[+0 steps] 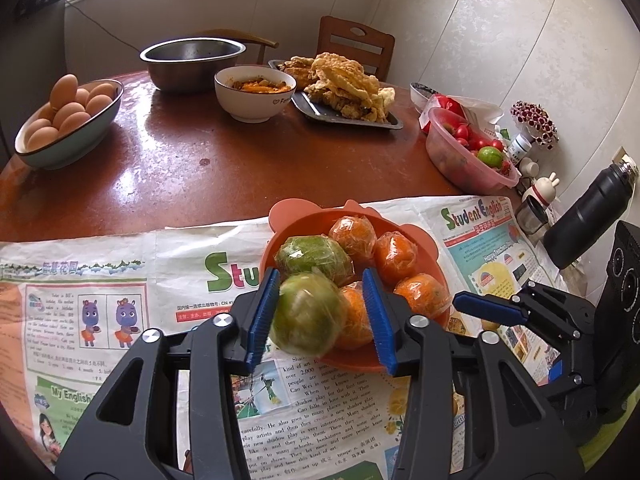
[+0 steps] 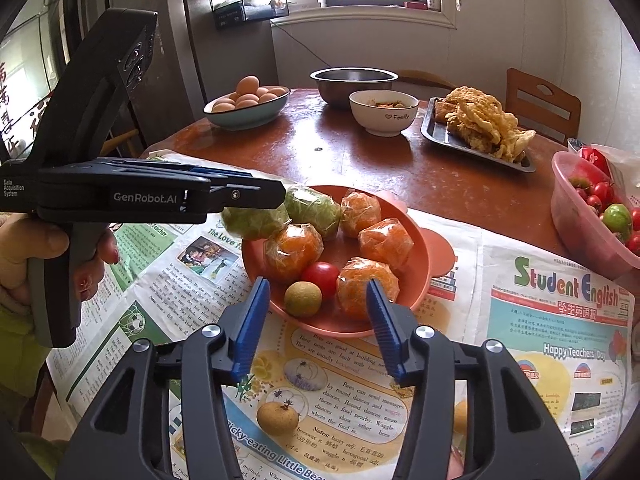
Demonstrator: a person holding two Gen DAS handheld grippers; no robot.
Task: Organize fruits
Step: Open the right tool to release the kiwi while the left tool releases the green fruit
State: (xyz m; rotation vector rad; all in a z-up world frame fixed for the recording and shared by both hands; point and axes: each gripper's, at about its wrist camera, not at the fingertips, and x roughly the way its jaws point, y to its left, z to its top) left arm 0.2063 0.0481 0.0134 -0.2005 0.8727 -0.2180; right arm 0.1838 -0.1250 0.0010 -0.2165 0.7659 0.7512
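Note:
An orange bowl (image 2: 420,248) on newspaper holds several wrapped oranges (image 2: 386,242), a wrapped green fruit (image 2: 314,206), a red tomato (image 2: 321,276) and a small brown-green fruit (image 2: 303,299). My left gripper (image 1: 322,316) has its jaws apart around a blurred wrapped green fruit (image 1: 308,316) at the bowl's near rim (image 1: 276,240); the fruit touches the left pad only. It shows beside the left gripper's tip in the right wrist view (image 2: 254,220). My right gripper (image 2: 316,322) is open and empty, just in front of the bowl.
A pink basin of tomatoes (image 2: 576,224) stands at the right. Farther back are a bowl of eggs (image 2: 248,110), a steel bowl (image 2: 354,84), a white bowl (image 2: 384,118) and a tray of fried food (image 2: 476,142). A black flask (image 1: 588,220) lies right.

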